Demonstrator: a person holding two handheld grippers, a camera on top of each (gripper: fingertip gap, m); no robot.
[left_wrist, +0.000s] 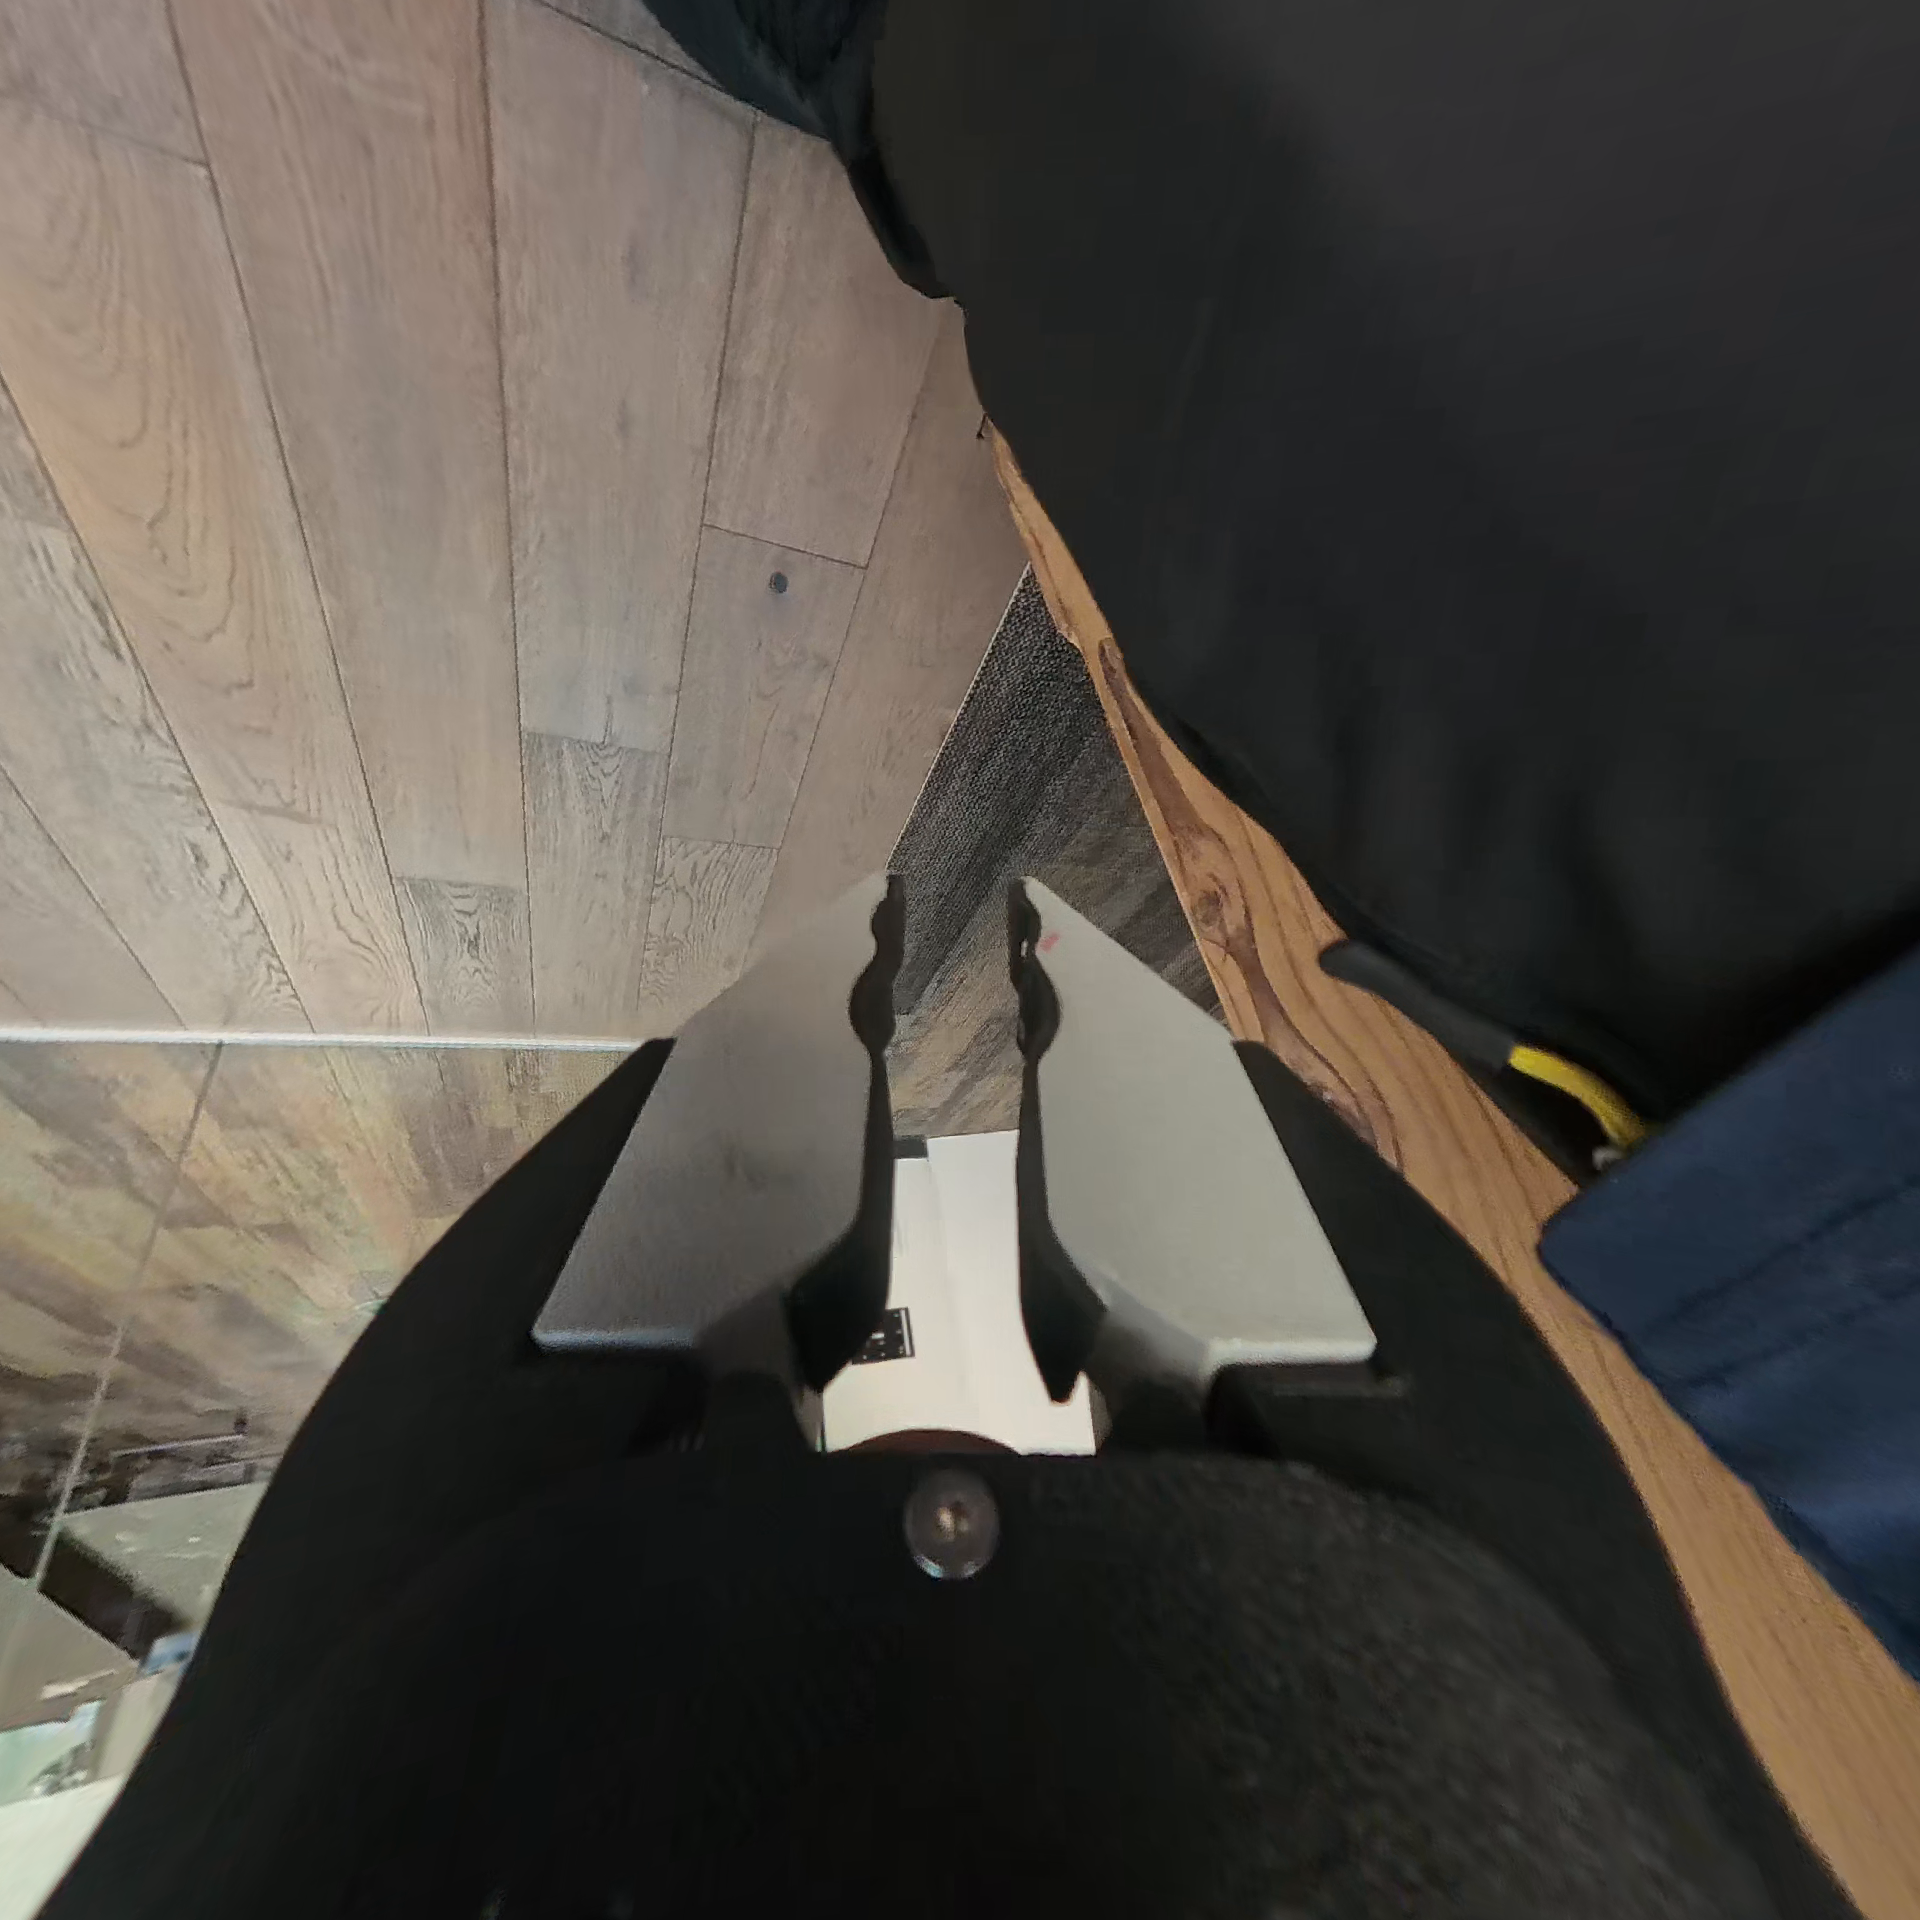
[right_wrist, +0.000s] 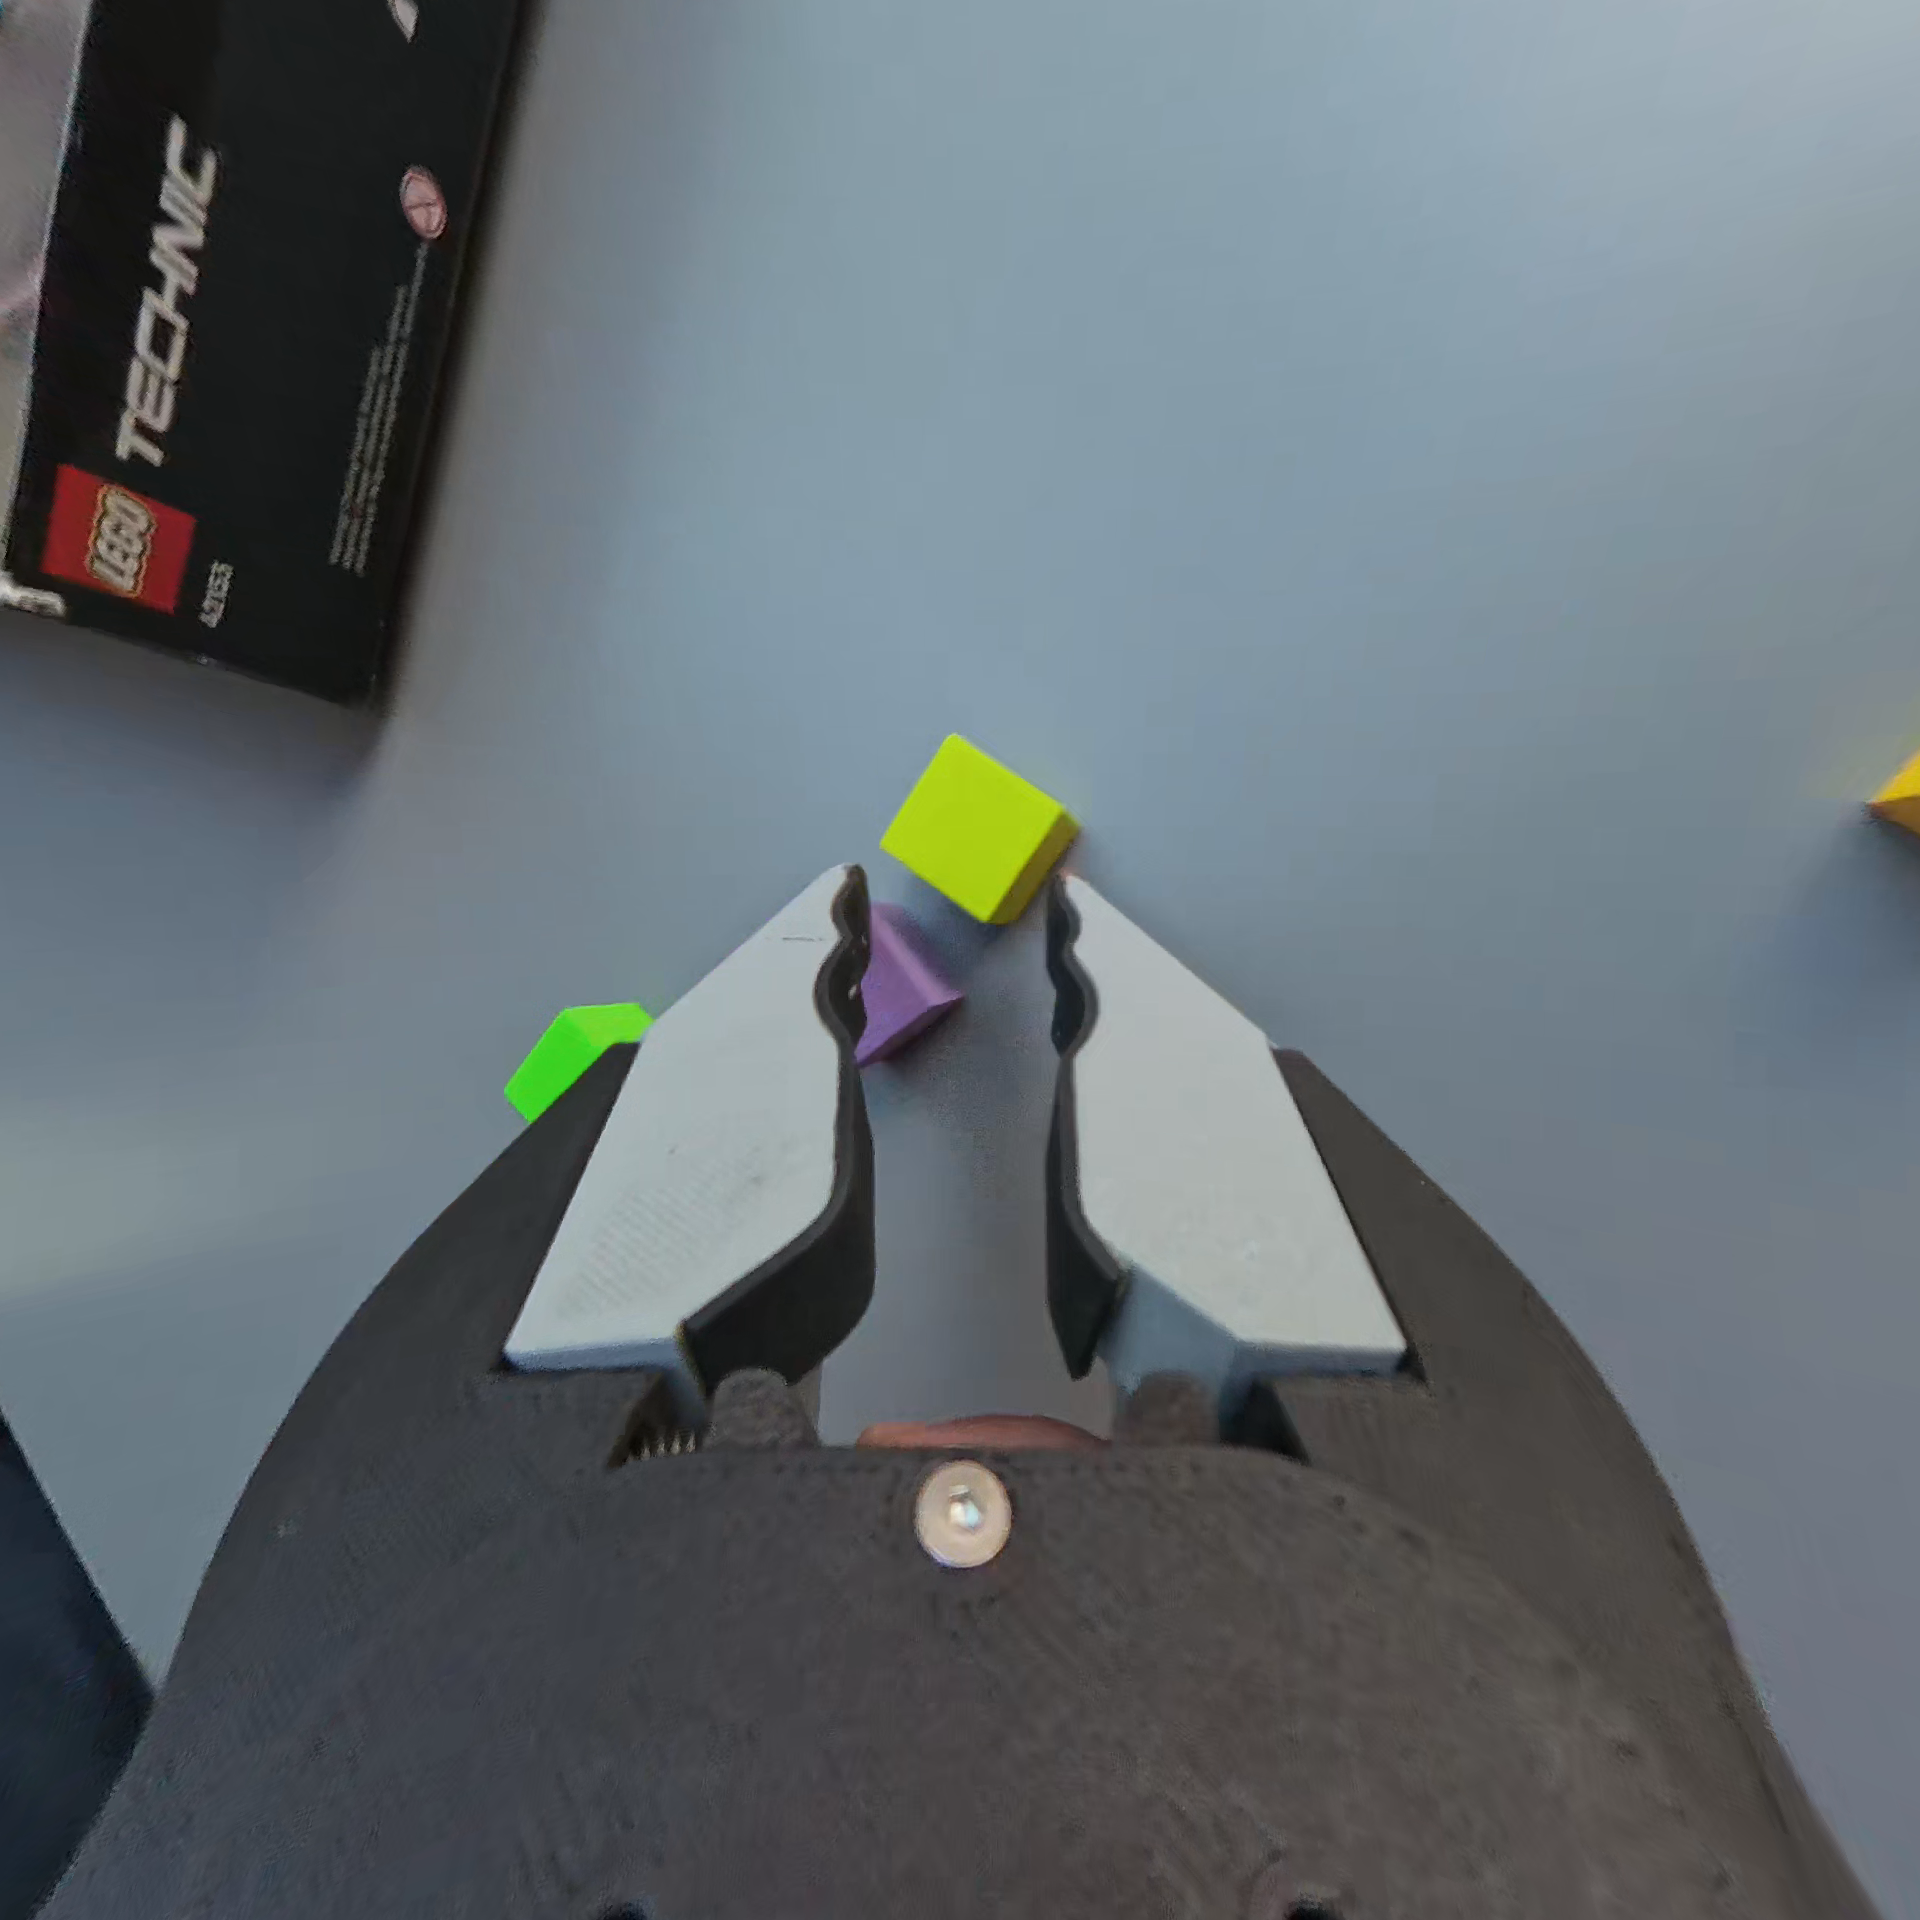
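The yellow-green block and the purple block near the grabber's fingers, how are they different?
The yellow-green block is a cube with flat square faces; the purple block looks like a sloped wedge. The yellow-green block looks bigger than the purple block. The yellow-green block sits just past the fingertips of the right gripper; the purple block lies between the open fingers, close beside the left finger, with nothing squeezing it. Both rest on the blue-grey table.

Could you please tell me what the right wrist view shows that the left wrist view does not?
Right only: a blue-grey tabletop with a yellow-green block, a purple block, a green block and a black box.
Left only: wood-plank floor, a wooden edge, dark fabric.
Both: an open gripper, left and right, gripping nothing.
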